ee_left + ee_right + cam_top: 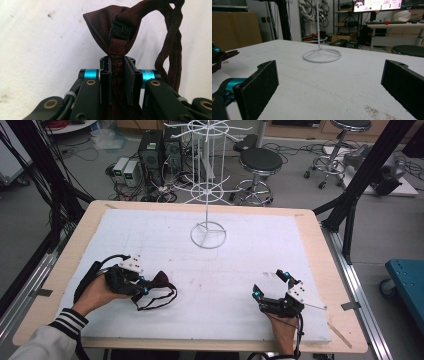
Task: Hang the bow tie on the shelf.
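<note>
A dark maroon bow tie [161,281] with a thin neck strap lies on the white foam sheet at the front left. My left gripper [141,288] is shut on it. In the left gripper view the pads [106,82] pinch the tie's centre knot [117,67], one wing [100,27] fans out beyond them, and the strap [172,50] loops down on the right. My right gripper [270,284] rests low on the sheet at the front right, jaws wide open and nothing between them. Its pads [259,87] frame the white wire stand [322,53].
The white wire display stand [208,234] rises from a ring base at the middle back of the foam sheet [240,250], with hooks high above. The wooden table's edge [330,270] runs around the sheet. Stools, computers and cables stand on the floor behind.
</note>
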